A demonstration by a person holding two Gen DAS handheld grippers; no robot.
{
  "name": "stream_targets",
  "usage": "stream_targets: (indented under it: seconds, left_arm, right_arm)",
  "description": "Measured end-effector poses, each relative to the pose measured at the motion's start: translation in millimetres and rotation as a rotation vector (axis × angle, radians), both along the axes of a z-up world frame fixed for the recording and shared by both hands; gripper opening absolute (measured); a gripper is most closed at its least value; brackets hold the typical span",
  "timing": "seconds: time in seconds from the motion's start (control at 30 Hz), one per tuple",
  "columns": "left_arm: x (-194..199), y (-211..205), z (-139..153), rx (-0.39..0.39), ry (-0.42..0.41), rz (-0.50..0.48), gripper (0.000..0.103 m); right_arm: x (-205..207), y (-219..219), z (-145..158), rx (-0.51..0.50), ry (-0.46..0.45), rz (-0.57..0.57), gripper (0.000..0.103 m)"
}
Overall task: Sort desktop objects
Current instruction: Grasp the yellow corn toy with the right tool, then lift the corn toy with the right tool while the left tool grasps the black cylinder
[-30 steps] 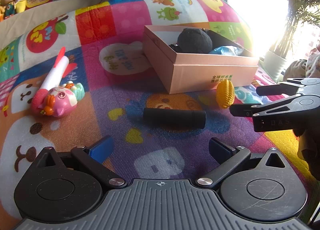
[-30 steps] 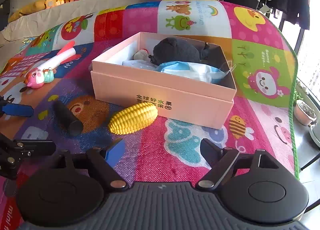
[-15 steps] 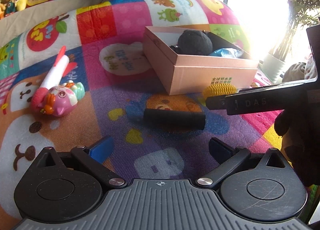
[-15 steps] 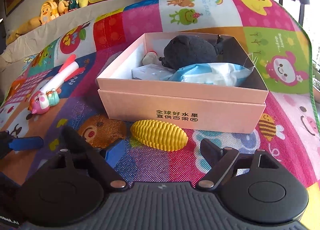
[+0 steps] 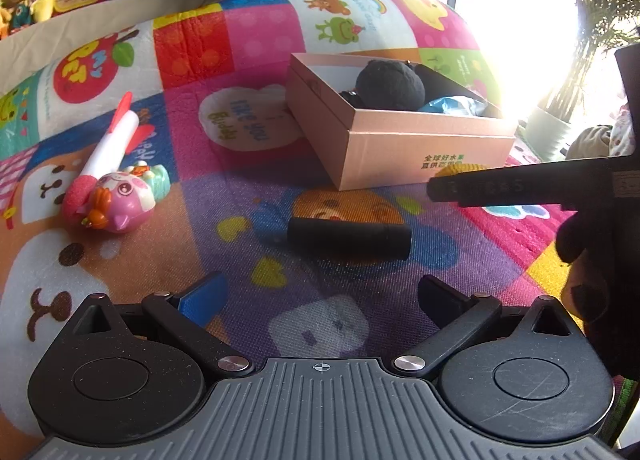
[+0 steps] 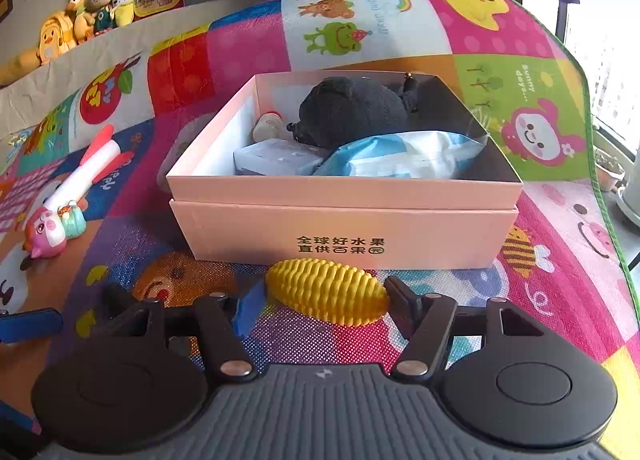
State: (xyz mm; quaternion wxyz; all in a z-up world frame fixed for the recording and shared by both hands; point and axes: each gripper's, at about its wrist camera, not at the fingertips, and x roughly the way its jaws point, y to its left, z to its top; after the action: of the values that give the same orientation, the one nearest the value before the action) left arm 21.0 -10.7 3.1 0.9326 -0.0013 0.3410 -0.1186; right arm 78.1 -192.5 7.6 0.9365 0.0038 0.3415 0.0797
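A yellow corn toy (image 6: 326, 290) lies on the colourful play mat just in front of the pink cardboard box (image 6: 340, 232). My right gripper (image 6: 324, 300) is closing, with the corn lying lengthwise between its jaws and both pads touching the corn's ends. In the left wrist view that gripper's finger (image 5: 500, 188) reaches in from the right and hides nearly all of the corn (image 5: 460, 169). My left gripper (image 5: 320, 288) stands open and holds nothing, low over the mat, with a black cylinder (image 5: 348, 238) lying crosswise a little ahead of it.
The box (image 5: 400, 148) holds a black plush (image 6: 352, 112), a blue-white packet (image 6: 400, 156) and a small bottle. A pink chick toy (image 5: 116, 200) and a red-white rocket toy (image 5: 112, 144) lie at the left. Plush figures sit on the far ledge; a potted plant stands right.
My right gripper has closed in on the corn, rolled level and narrowed its jaws around it. The left gripper has stayed where it was.
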Motion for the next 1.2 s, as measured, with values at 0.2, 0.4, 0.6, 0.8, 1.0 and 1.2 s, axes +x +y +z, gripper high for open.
stream_targets:
  seconds: [0.2, 0.4, 0.6, 0.8, 1.0, 1.2]
  left_arm:
    - [2.0, 0.7, 2.8, -0.012, -0.013, -0.005, 0.103]
    - [21.8, -10.2, 4.8, 0.013, -0.031, -0.055, 0.103]
    - [35.2, -19.1, 2.8, 0.004, -0.011, -0.076, 0.103]
    - [38.6, -32.6, 1.6, 0.028, -0.009, -0.111, 0.103]
    - [35.9, -32.9, 1.4, 0.058, -0.027, -0.071, 0.084]
    - [22.1, -34.8, 3.0, 0.076, -0.030, -0.098, 0.081]
  right_arm:
    - [-48.8, -42.8, 2.6, -0.009, -0.079, -0.042, 0.065]
    - [-84.9, -70.6, -4.8, 0.062, -0.129, -0.091, 0.065]
    - [-89.6, -71.6, -3.2, 0.087, -0.181, -0.091, 0.065]
    - [-92.1, -72.0, -3.1, 0.091, -0.194, -0.092, 0.065]
    - [-91.0, -70.8, -3.4, 0.086, -0.188, -0.090, 0.065]
    - [-89.7, -70.9, -4.3, 0.082, -0.181, -0.094, 0.065]
